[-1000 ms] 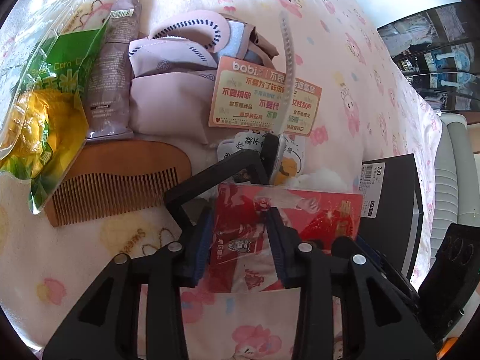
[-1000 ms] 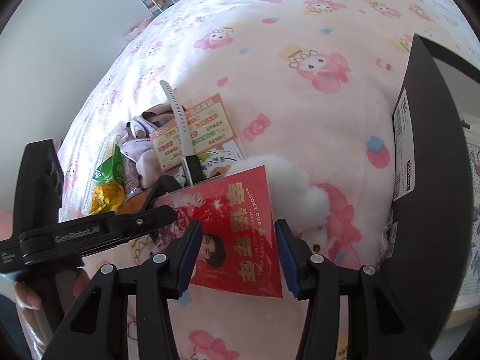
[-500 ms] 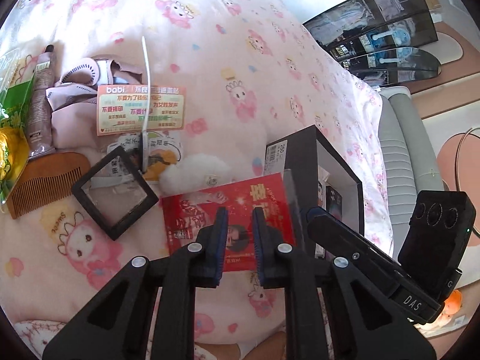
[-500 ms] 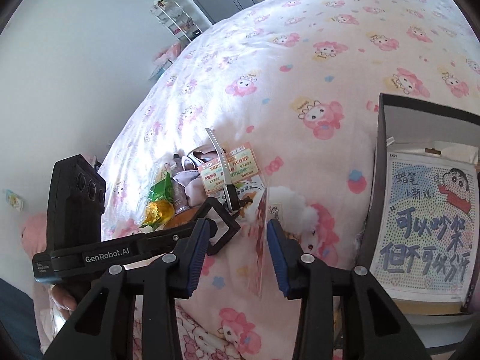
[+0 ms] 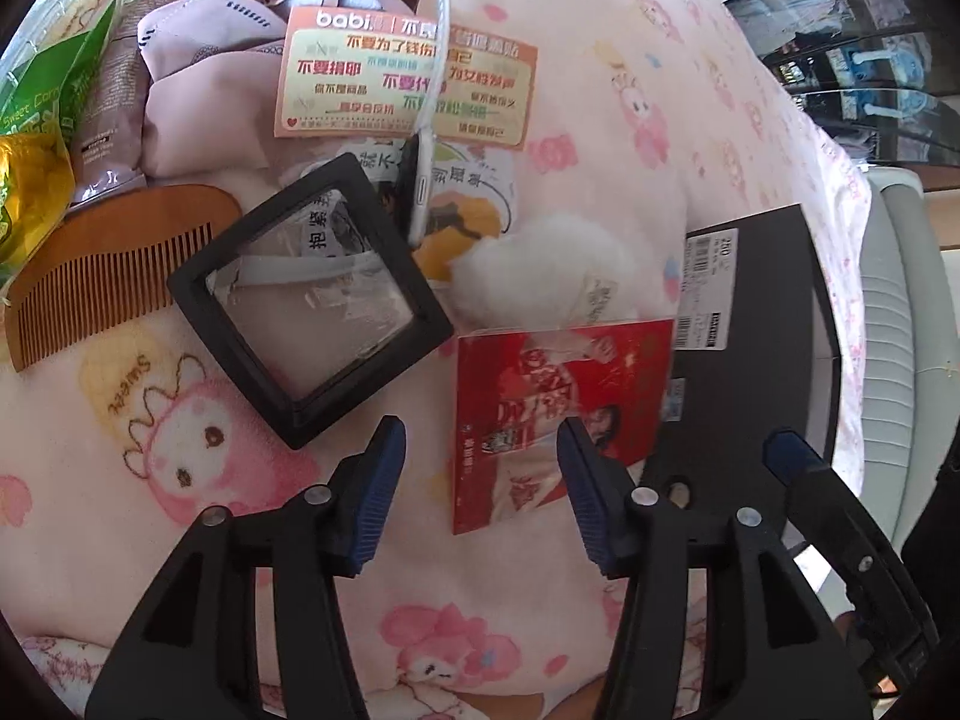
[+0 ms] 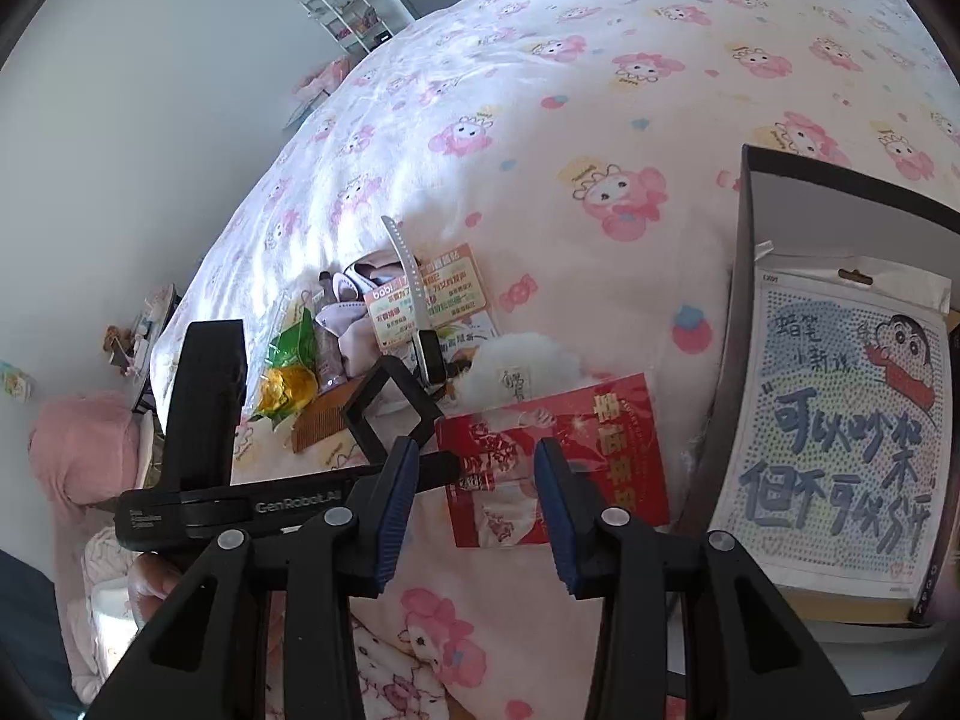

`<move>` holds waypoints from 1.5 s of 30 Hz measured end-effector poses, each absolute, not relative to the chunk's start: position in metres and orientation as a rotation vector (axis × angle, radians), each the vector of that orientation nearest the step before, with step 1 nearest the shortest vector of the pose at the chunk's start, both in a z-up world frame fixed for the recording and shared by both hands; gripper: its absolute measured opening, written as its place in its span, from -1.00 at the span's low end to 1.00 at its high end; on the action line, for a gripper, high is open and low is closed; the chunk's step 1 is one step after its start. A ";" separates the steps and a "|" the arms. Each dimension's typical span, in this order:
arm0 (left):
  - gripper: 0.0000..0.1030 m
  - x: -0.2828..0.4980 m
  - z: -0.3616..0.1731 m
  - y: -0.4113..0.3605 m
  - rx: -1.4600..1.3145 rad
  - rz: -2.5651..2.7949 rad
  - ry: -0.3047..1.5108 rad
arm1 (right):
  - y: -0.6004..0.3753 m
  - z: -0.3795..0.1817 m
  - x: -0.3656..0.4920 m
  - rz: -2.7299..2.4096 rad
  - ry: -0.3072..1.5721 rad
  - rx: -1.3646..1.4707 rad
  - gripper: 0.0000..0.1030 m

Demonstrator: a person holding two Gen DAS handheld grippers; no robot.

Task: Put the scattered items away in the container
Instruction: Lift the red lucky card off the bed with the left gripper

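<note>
The red packet (image 5: 558, 414) lies flat on the pink blanket (image 5: 180, 480), its right edge against the outer wall of the black box (image 5: 756, 324). We see the white fluffy ball (image 5: 552, 276) touching its upper edge. In the right wrist view the red packet (image 6: 558, 462) sits just left of the black box (image 6: 729, 372), which already holds a printed cartoon sheet (image 6: 840, 444).

The left gripper (image 5: 480, 492) hovers over the lower part of the packet. Its jaws are opening; the packet lies below the gap, nearer the right pad, and we see no pad pressing on it. The right gripper (image 6: 474, 504) stands above the packet's left half with its jaws apart and released, holding nothing.

To the left of the packet lies a black square frame (image 5: 312, 300) with a clear window. A wooden comb (image 5: 108, 270) rests further left, its teeth pointing down in the left wrist view. Above the frame we find an orange label card (image 5: 402, 84), a white strap (image 5: 435, 60) lying across it, pink cloth (image 5: 204, 90), a brown tube (image 5: 111, 102) and a green snack bag (image 5: 36, 138).
</note>
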State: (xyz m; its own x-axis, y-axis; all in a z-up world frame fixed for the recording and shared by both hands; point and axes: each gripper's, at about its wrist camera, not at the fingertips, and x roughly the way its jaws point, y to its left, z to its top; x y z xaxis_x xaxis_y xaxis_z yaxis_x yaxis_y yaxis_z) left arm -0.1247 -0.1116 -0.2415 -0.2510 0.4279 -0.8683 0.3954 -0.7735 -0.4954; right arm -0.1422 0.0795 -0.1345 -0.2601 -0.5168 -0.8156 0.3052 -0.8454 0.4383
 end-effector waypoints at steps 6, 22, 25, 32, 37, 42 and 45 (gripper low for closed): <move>-0.83 -0.129 -0.252 -0.108 -1.896 2.208 -1.072 | 0.069 -0.151 -0.138 -2.149 -0.197 1.529 -0.30; -0.97 -0.103 -0.214 -0.189 -1.765 2.334 -1.195 | 0.029 -0.194 -0.144 -2.184 0.021 1.581 -0.17; -0.91 -0.109 -0.213 -0.183 -1.813 2.387 -1.104 | 0.022 -0.209 -0.140 -2.169 0.067 1.624 -0.11; -0.37 -0.117 -0.228 -0.177 -1.889 2.322 -1.072 | 0.028 -0.234 -0.147 -2.094 -0.070 1.759 0.17; -0.38 -0.124 -0.237 -0.168 -1.944 2.326 -1.013 | 0.037 -0.239 -0.148 -2.071 -0.226 1.729 0.11; -0.36 -0.127 -0.239 -0.159 -1.947 2.329 -0.986 | 0.040 -0.224 -0.144 -2.108 -0.242 1.679 -0.08; -0.35 -0.125 -0.234 -0.155 -1.918 2.336 -0.959 | 0.038 -0.210 -0.141 -2.132 -0.215 1.664 -0.08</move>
